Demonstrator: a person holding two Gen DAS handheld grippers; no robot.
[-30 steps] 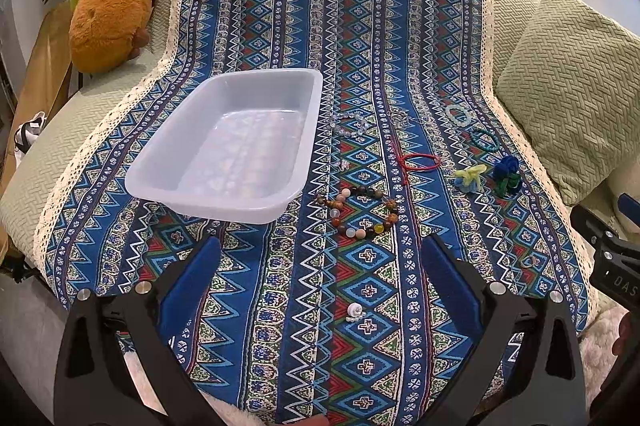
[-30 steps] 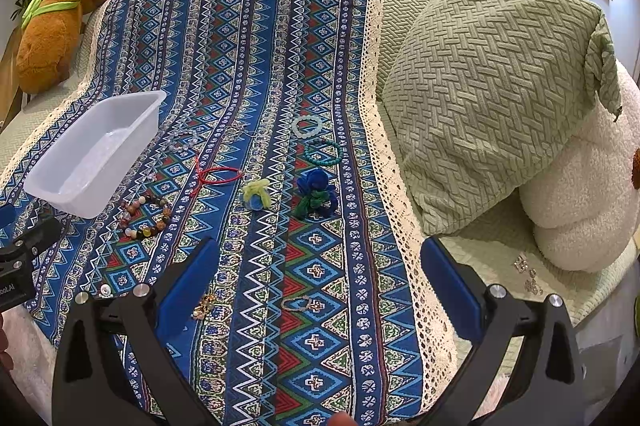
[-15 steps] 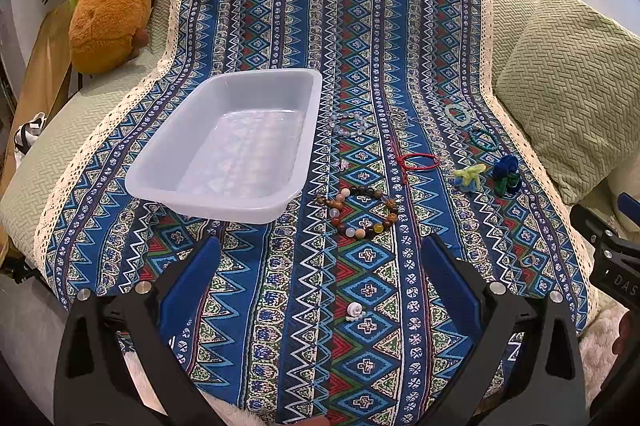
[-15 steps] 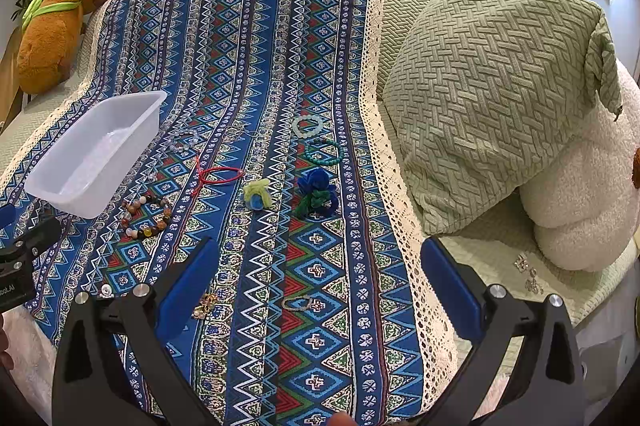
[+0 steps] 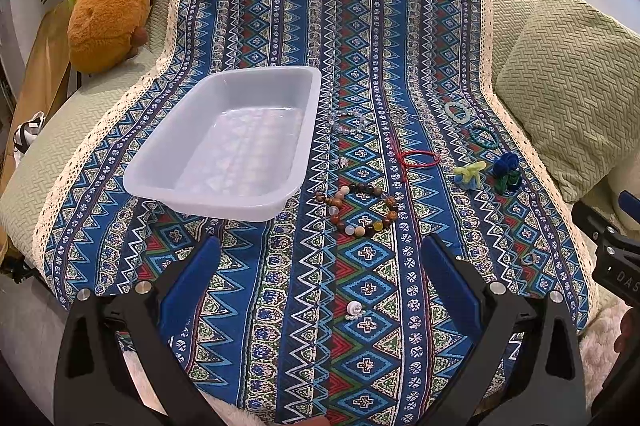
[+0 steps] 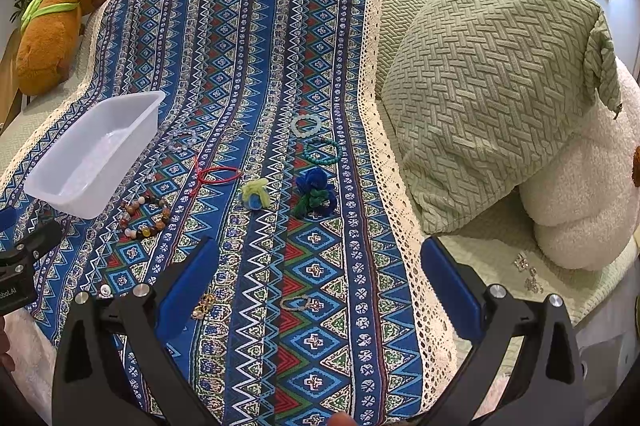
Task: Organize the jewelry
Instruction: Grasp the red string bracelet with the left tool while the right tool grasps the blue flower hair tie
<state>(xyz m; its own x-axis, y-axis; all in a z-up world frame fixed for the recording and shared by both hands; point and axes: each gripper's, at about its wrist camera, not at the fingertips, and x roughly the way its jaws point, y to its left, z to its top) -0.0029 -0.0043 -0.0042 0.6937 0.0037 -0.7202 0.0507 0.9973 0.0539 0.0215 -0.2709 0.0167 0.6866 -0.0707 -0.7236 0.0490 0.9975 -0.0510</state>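
Left gripper spread wide with nothing between its blue pads, poised over the patterned blue cloth. Straight ahead and slightly leftward, a translucent white tray, bare inside. Just beyond the right fingertip, a multicoloured bead bracelet, lying near the tray's front corner but apart from it. Between the two fingers, closer in, a small white pearl piece. Farther ahead and rightward, a red cord bracelet, a clear bead bracelet, then a yellow-green twisted piece and a blue-and-green twisted piece side by side, with a teal bead bracelet and a pale green bracelet beyond them. Right gripper likewise wide apart and holding nothing, over the same cloth. Right beside its left fingertip, a small gold-and-pearl piece; between the fingers, a thin silvery bracelet. Off past the right finger, tiny metal pieces on the green cover, near a white plush cushion and a green woven pillow. Far ahead-left, a brown plush toy.
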